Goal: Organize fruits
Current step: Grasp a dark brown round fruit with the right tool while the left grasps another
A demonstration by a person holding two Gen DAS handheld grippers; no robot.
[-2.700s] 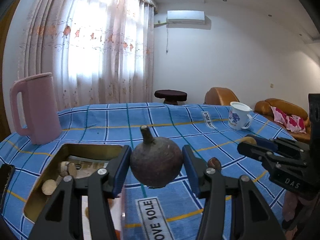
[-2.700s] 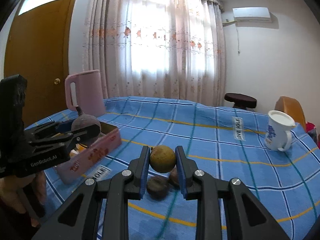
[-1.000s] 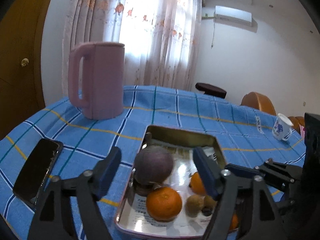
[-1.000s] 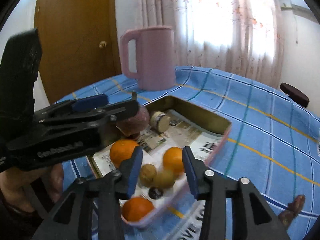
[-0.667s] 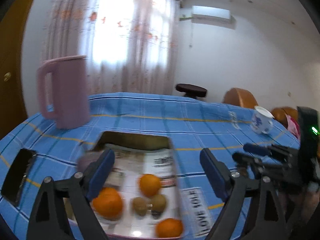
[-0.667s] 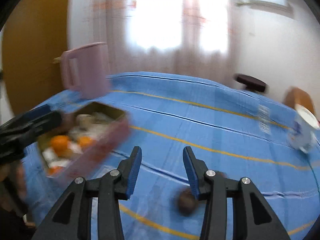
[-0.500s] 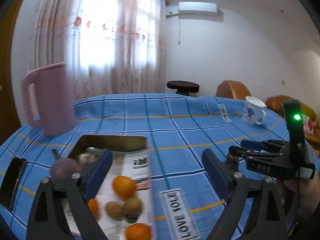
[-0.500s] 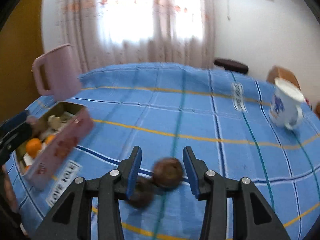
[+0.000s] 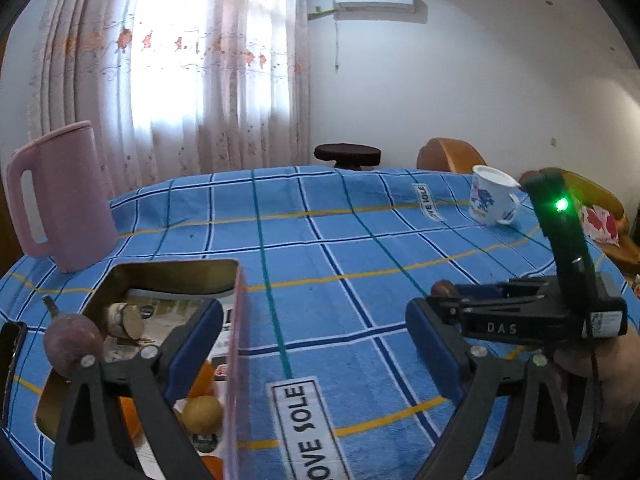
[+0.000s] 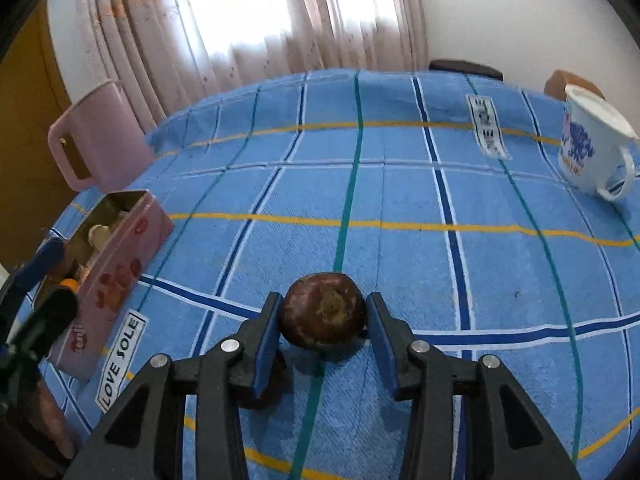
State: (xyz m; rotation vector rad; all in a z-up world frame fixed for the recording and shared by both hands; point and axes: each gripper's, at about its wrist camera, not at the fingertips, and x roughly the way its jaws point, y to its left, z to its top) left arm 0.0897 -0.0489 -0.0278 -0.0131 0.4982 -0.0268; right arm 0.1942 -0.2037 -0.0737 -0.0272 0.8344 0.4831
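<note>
The tin box (image 9: 236, 344) on the worktop (image 9: 340, 248) holds several fruits. The left gripper (image 9: 316, 344) is spread, empty. The right gripper (image 10: 323, 334) brackets a brown fruit (image 10: 322, 317) without clamping; this fruit remains unboxed.

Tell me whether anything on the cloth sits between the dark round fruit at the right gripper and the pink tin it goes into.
Nothing visible does. The dark round fruit sits between the fingers of the right gripper, and the stretch of blue checked cloth from there to the pink tin is bare. The tin's pink side wall faces the fruit, so it must go over the rim.
</note>
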